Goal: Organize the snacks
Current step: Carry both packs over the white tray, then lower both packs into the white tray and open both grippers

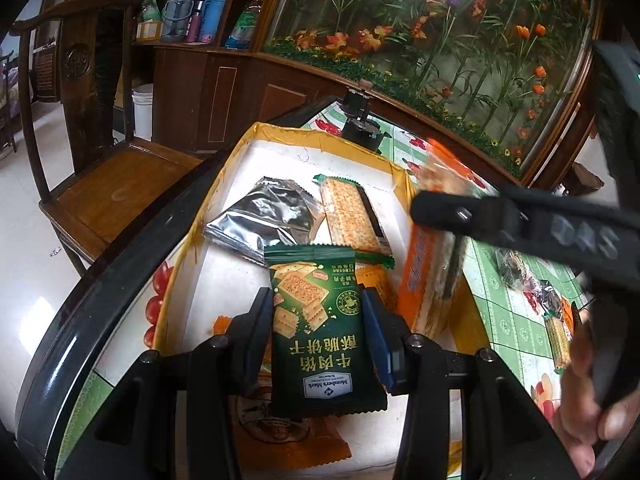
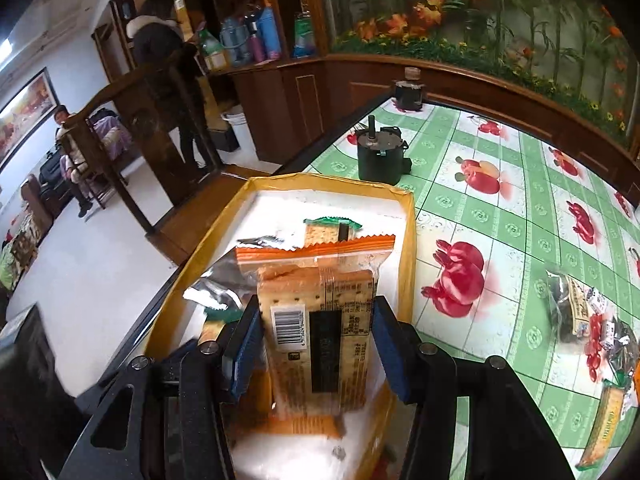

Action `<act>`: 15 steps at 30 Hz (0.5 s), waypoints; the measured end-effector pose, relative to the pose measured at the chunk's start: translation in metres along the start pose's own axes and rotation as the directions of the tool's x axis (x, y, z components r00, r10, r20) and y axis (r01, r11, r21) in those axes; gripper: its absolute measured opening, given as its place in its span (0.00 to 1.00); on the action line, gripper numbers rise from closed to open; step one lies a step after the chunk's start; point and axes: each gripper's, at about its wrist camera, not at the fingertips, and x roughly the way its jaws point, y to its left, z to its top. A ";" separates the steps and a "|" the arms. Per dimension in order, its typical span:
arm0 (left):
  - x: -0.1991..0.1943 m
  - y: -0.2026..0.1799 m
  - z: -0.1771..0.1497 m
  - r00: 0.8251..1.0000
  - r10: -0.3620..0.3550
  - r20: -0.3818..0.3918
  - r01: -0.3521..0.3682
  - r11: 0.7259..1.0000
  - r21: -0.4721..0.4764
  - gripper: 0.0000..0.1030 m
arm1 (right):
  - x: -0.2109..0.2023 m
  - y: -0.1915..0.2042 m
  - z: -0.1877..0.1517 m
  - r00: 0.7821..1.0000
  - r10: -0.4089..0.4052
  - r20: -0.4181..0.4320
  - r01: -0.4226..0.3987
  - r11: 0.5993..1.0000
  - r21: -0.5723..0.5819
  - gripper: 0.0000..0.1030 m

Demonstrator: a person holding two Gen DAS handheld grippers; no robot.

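We work at a table covered in a green-checked cloth with red fruit prints (image 2: 500, 216), and near its left edge sits the shallow yellow-rimmed cardboard tray with a white floor (image 2: 408, 240) that takes the snacks. Inside it already lie a silver foil packet (image 1: 264, 220) and a clear-wrapped cracker pack with green ends (image 1: 352, 216) towards the far end, with orange packets partly hidden underneath at the near end. Our right gripper (image 2: 316, 340) holds an orange-topped clear pack of square crackers (image 2: 320, 300) over the tray's right side, jaws closed onto its flanks at a middling width. Our left gripper (image 1: 318, 316) pinches a dark green biscuit packet with Chinese lettering (image 1: 320, 320) above the tray's near half, jaws drawn narrow on it. We judge the job well under way: both held packs still need setting down, and a small heap of loose snacks (image 2: 592, 328) waits by the table's right edge.
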 end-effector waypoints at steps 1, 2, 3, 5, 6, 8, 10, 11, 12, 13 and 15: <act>0.001 0.001 0.000 1.000 -0.011 -0.005 0.011 1.000 -0.007 0.43 | 0.006 -0.002 0.003 1.000 0.000 -0.009 0.000 1.000 0.010 0.56; 0.001 0.001 0.001 1.000 -0.013 -0.005 0.013 1.000 -0.010 0.43 | 0.010 -0.003 0.006 1.000 0.001 -0.017 0.000 1.000 0.016 0.56; 0.002 0.001 0.001 1.000 -0.014 -0.004 0.014 1.000 -0.012 0.43 | 0.017 -0.003 0.009 0.999 0.005 -0.032 -0.004 1.000 0.024 0.56; 0.003 0.002 0.002 1.000 -0.016 -0.006 0.016 1.000 -0.013 0.43 | 0.026 -0.004 0.015 0.999 0.010 -0.051 -0.008 0.999 0.040 0.56; 0.003 0.003 0.002 1.000 -0.017 -0.008 0.016 1.000 -0.017 0.43 | 0.032 -0.004 0.018 0.998 0.009 -0.062 -0.006 0.999 0.047 0.56; 0.005 0.004 0.002 1.000 -0.020 -0.011 0.020 1.000 -0.020 0.43 | 0.041 -0.005 0.022 0.997 0.005 -0.076 -0.001 0.998 0.055 0.56; 0.006 0.004 0.003 1.000 -0.024 -0.015 0.024 0.999 -0.025 0.43 | 0.051 -0.005 0.025 0.996 -0.007 -0.092 0.012 0.998 0.054 0.56; 0.006 0.004 0.003 1.000 -0.027 -0.016 0.027 0.999 -0.028 0.43 | 0.055 -0.007 0.026 0.995 -0.008 -0.099 0.014 0.998 0.058 0.56; 0.007 0.005 0.004 0.999 -0.030 -0.015 0.030 0.999 -0.031 0.43 | 0.058 -0.008 0.027 0.995 -0.003 -0.104 0.010 0.998 0.064 0.56; 0.007 0.005 0.004 0.999 -0.036 -0.013 0.035 0.999 -0.035 0.43 | 0.060 -0.009 0.026 0.994 0.006 -0.108 0.001 0.998 0.068 0.56; 0.007 0.006 0.004 0.999 -0.049 -0.008 0.049 0.998 -0.043 0.43 | 0.062 -0.011 0.024 0.993 0.037 -0.112 -0.029 0.997 0.070 0.58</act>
